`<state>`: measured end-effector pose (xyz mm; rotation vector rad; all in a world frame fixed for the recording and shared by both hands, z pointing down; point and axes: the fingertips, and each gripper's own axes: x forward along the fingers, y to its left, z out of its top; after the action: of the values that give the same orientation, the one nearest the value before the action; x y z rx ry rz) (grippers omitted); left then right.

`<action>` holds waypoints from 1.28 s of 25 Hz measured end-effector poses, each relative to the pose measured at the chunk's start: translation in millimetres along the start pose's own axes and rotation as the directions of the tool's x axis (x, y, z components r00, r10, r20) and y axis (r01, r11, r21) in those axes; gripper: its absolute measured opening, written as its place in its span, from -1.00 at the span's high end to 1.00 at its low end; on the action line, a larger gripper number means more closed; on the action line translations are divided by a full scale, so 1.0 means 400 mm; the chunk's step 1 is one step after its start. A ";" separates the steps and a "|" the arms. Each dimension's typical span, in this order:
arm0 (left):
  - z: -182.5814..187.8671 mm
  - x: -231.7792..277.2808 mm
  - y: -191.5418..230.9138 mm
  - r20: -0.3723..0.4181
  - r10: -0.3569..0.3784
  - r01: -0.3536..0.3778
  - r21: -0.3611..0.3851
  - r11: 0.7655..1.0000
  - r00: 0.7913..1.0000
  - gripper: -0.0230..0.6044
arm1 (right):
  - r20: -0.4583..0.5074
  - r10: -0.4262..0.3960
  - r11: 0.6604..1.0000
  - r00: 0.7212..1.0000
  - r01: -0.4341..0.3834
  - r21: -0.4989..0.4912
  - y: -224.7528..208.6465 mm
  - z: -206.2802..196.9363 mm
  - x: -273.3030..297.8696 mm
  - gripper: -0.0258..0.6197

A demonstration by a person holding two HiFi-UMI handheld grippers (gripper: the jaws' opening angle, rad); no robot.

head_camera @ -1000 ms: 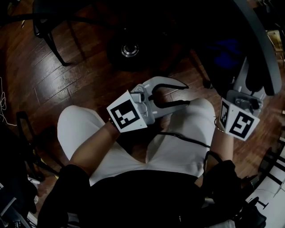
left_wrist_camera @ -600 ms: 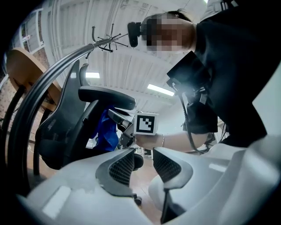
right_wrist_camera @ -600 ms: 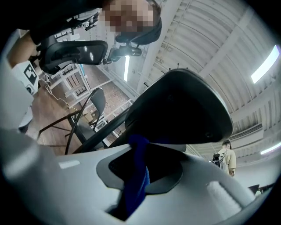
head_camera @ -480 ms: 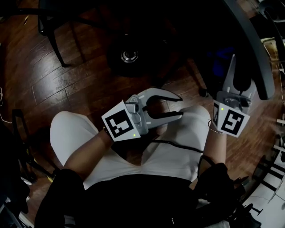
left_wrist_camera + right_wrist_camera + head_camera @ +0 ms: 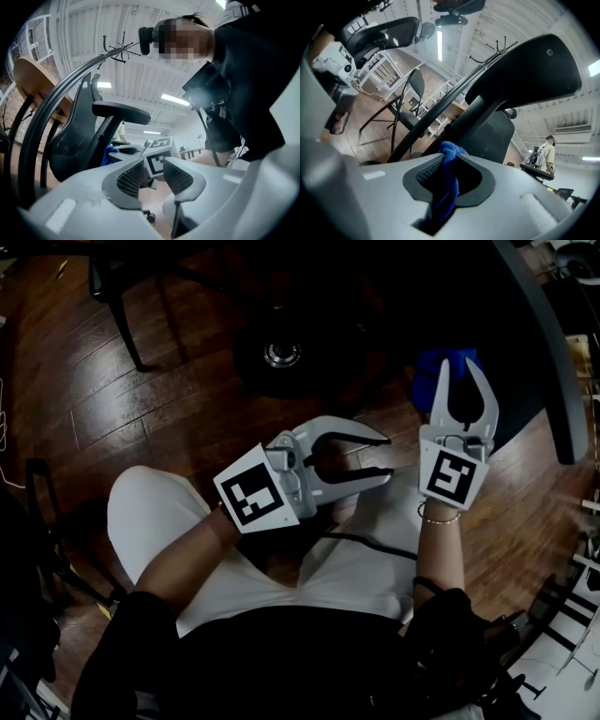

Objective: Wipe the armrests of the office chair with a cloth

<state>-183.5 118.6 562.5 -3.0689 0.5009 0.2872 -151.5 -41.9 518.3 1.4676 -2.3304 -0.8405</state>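
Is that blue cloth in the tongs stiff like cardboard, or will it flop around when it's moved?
Probably floppy: the blue cloth droops in soft folds from the right tongs. It seems light, since one small pinch appears to hold it up. Its surface looks fuzzy, so it likely won't slip out easily.

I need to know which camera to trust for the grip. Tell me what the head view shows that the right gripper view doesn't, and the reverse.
Only the head view: the left gripper, open and empty, its jaws having just closed a little, and the person's white trousers. Only the right gripper view: the black armrest from below, and the pads pinching the blue cloth. Both: the right gripper and the blue cloth.
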 end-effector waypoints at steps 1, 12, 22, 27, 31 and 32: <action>0.006 0.000 0.003 0.010 0.005 -0.005 0.002 1.000 1.000 0.52 | -0.026 -0.004 1.000 1.000 0.004 -0.007 0.008 -0.012 0.005 0.75; 0.008 -0.056 0.125 0.052 0.155 -0.155 -0.011 0.988 0.987 0.57 | -0.213 -0.044 0.958 0.976 -0.020 -0.288 0.132 -0.099 0.022 0.75; 0.067 -0.124 0.202 0.139 0.270 -0.268 -0.036 0.963 0.953 0.58 | -0.283 0.033 0.948 0.959 -0.120 -0.296 0.273 -0.216 0.070 0.75; 0.107 -0.143 0.206 0.185 0.299 -0.296 -0.049 0.954 0.936 0.59 | -0.214 0.123 0.952 0.969 -0.176 -0.251 0.287 -0.125 0.080 0.75; 0.171 -0.168 0.213 0.220 0.309 -0.314 -0.013 0.949 0.925 0.59 | -0.181 0.057 0.949 0.982 -0.110 -0.295 0.282 -0.066 0.118 0.75; 0.170 -0.179 0.219 0.212 0.315 -0.323 0.003 0.946 0.925 0.59 | -0.181 0.039 0.948 0.983 -0.093 -0.304 0.290 -0.072 0.132 0.75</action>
<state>-290.1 61.0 509.7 -2.8618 0.9797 0.5909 -246.5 -61.1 606.1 1.2672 -2.0005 -0.9686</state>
